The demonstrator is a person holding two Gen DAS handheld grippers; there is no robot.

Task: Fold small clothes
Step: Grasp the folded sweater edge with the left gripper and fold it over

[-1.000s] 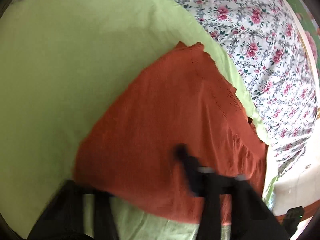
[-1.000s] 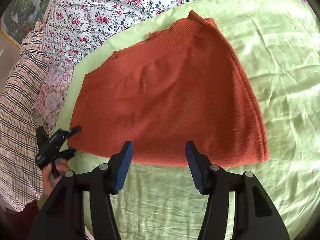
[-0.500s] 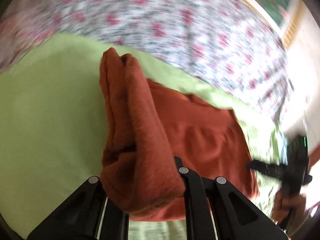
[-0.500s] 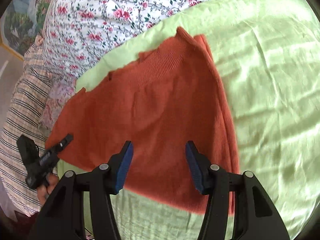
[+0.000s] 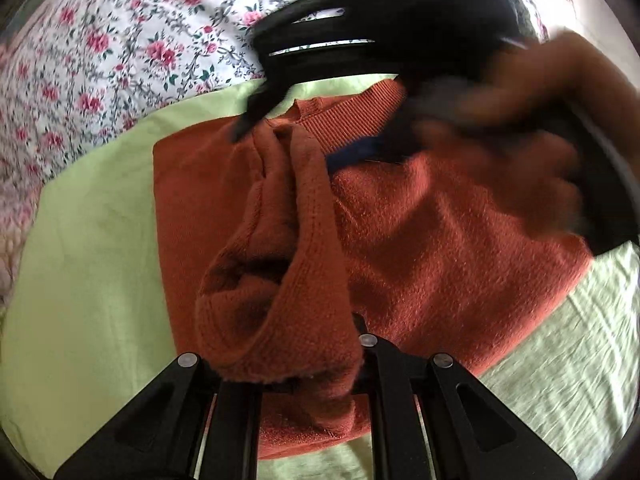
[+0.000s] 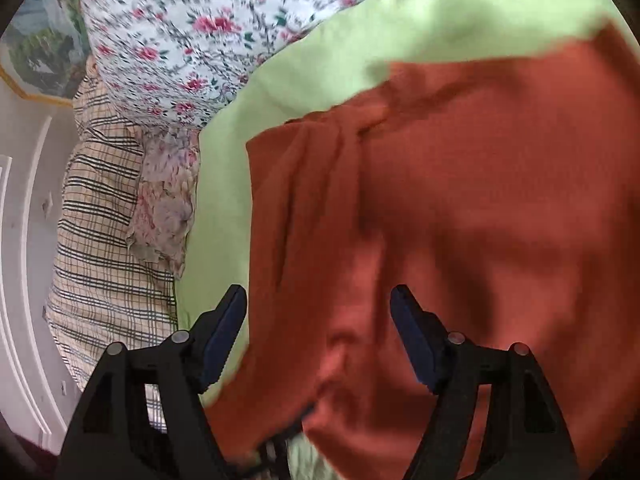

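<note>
A rust-orange knit garment (image 5: 440, 240) lies on a light green sheet (image 5: 88, 264). My left gripper (image 5: 280, 364) is shut on a bunched fold of the garment and holds it lifted over the flat part. The fabric hides its fingertips. My right gripper (image 6: 316, 320) is open, with its blue-padded fingers (image 6: 412, 336) low over the garment (image 6: 480, 220) near its left edge. In the left wrist view the right gripper (image 5: 360, 40) and a blurred hand show at the top right, over the ribbed hem.
A white floral bedspread (image 5: 120, 40) lies beyond the green sheet (image 6: 224, 208). A checked cloth (image 6: 100, 240) and a pale floral pillow (image 6: 164, 208) lie at the left in the right wrist view, next to a white panelled wall (image 6: 24, 240).
My left gripper closed on the garment's edge and carried the fold up and across. My right gripper moved in closer over the garment and stayed open.
</note>
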